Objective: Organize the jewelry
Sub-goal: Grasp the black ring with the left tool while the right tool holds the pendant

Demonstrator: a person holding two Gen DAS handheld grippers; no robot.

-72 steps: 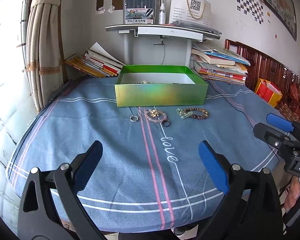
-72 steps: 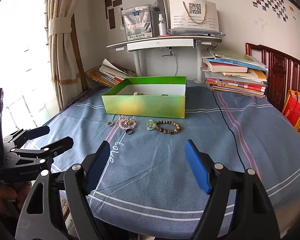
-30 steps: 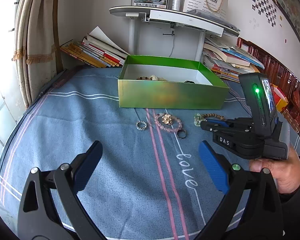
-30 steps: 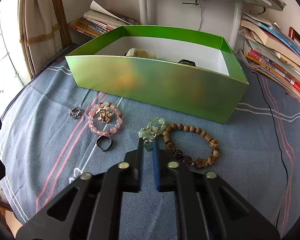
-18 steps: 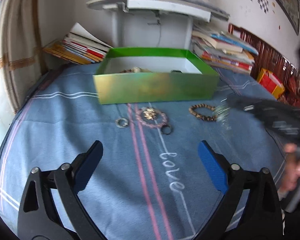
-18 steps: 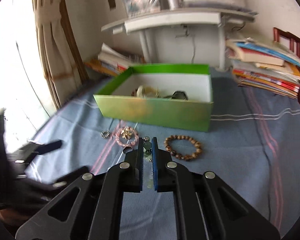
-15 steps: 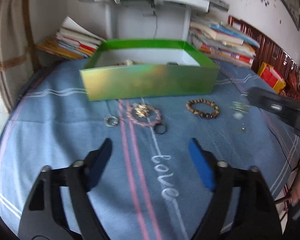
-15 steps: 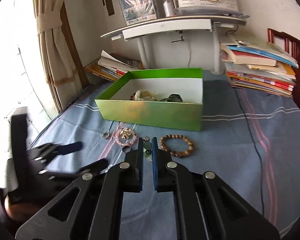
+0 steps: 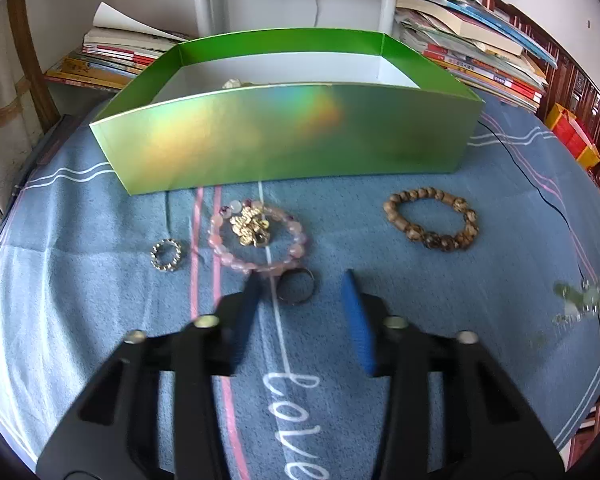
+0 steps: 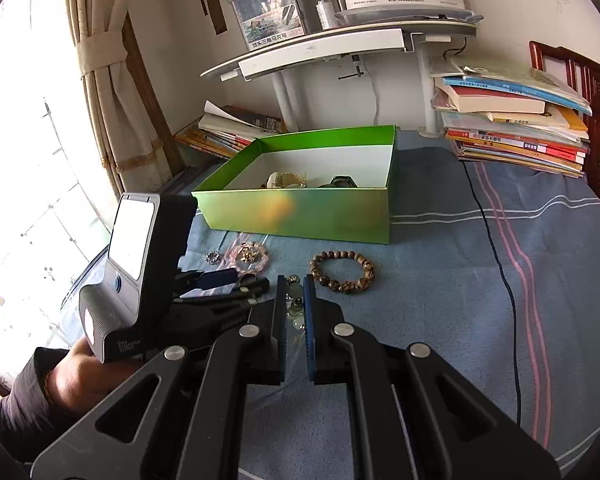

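An open green box stands on the blue cloth with some jewelry inside. In front of it lie a silver ring, a pink bead bracelet, a dark ring and a brown bead bracelet. My left gripper is partly open, low over the cloth, its fingers on either side of the dark ring. My right gripper is shut on a pale green beaded piece, held above the cloth; that piece hangs at the right edge of the left wrist view.
Stacks of books lie to the right of the box and more books behind its left end. A white desk shelf rises behind. A black cable runs across the cloth on the right.
My left gripper has dropped toward the dark ring and narrowed around it. My right gripper, shut on the green piece, has lifted it off the cloth and drawn back.
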